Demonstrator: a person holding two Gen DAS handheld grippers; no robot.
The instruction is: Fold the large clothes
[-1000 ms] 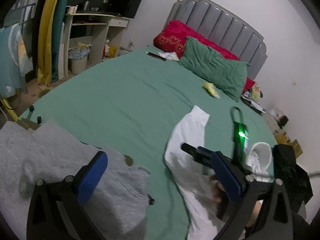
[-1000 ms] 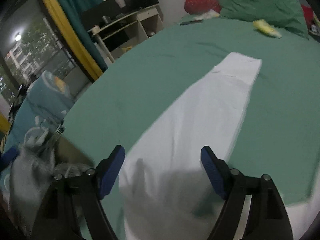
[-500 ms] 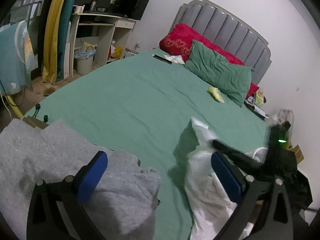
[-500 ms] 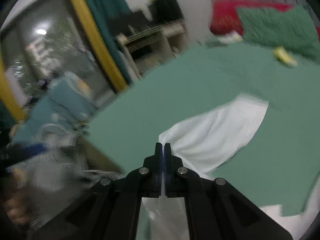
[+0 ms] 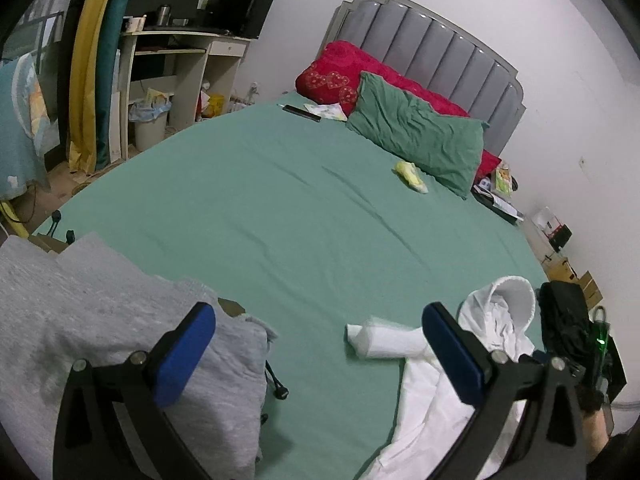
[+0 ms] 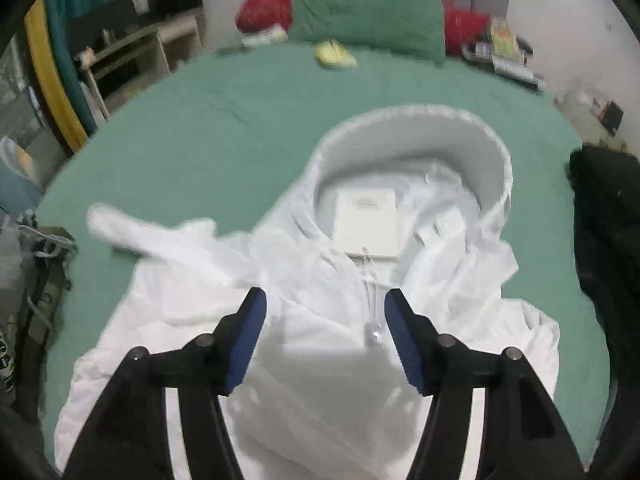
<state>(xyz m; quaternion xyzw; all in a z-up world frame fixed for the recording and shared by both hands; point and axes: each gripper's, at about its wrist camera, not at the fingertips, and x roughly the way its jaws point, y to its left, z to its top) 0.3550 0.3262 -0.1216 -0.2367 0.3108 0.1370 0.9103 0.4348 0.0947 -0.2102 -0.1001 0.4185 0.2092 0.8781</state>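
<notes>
The left gripper (image 5: 318,354) was spread wide with nothing between its blue pads (image 5: 182,354), hovering above the near edge of the bed (image 5: 280,208). The right gripper (image 6: 325,338) was also parted, about half as wide, and gripped nothing; it hung just over the chest of the white jacket (image 6: 304,312), with the zipper pull (image 6: 374,330) showing in the gap between its pads.

In the right wrist view the white jacket lay rumpled at the centre, its hood (image 6: 412,136) open toward 12 o'clock and a square label (image 6: 368,220) visible inside the collar. One sleeve (image 6: 160,236) stretched out toward 9 o'clock across the green sheet. In the left wrist view the same jacket (image 5: 492,336) sat at about 4 o'clock, its sleeve (image 5: 380,340) pointing toward the centre.

A grey garment (image 5: 92,328) lay heaped at 8 o'clock in the left view, partly under the left pad. A black garment (image 6: 608,232) sat at 3 o'clock in the right view, just beside the jacket. A green pillow (image 5: 416,136) and a red pillow (image 5: 340,70) rested against the grey headboard (image 5: 432,40) at 12 o'clock, with a small yellow item (image 5: 410,171) just in front of the green pillow.
</notes>
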